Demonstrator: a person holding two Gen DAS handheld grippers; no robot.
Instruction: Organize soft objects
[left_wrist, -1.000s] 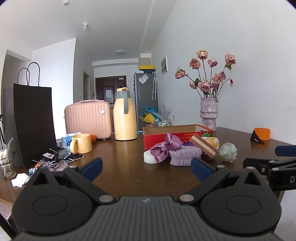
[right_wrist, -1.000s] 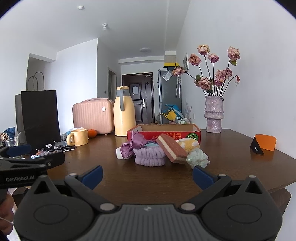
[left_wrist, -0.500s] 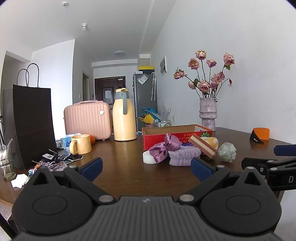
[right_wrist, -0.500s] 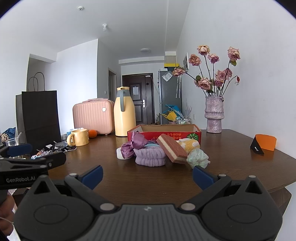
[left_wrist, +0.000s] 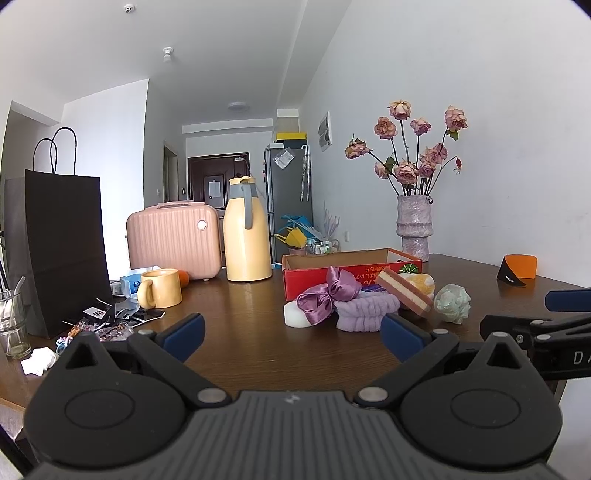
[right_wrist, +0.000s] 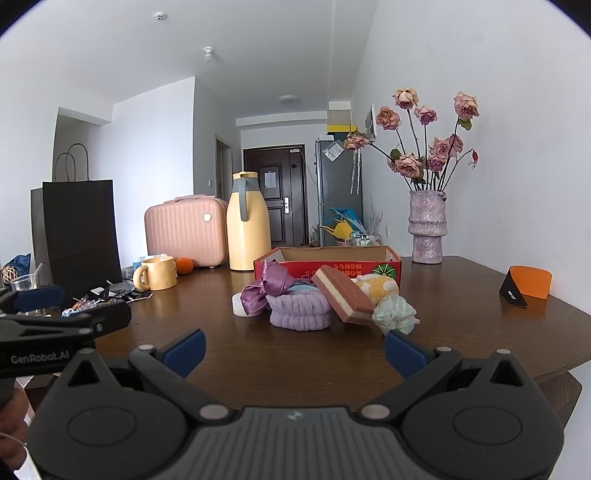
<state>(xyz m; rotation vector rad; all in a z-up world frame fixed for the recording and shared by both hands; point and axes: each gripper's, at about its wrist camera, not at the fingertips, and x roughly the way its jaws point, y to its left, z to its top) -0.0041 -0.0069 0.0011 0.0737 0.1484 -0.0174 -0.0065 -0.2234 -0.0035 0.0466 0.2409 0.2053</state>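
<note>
**Hovering tools, soft pile by the box**

Spreading across both views, the dark wooden desk carries everything. At its left stand a black paper bag, a pink case and a yellow thermos jug; a vase of dried roses stands by the wall. A red cardboard box sits open near the middle. Touching its front side lies the soft pile: a lilac terry headband with a purple satin bow, a brown-and-cream sponge tilted against a yellow plush toy, a pale green mesh puff, and a white pad at the left edge. A yellow mug stands near the bag. The left tool and right tool each hang over the near desk edge, fingers spread wide, holding nothing, apart from the pile.
</note>
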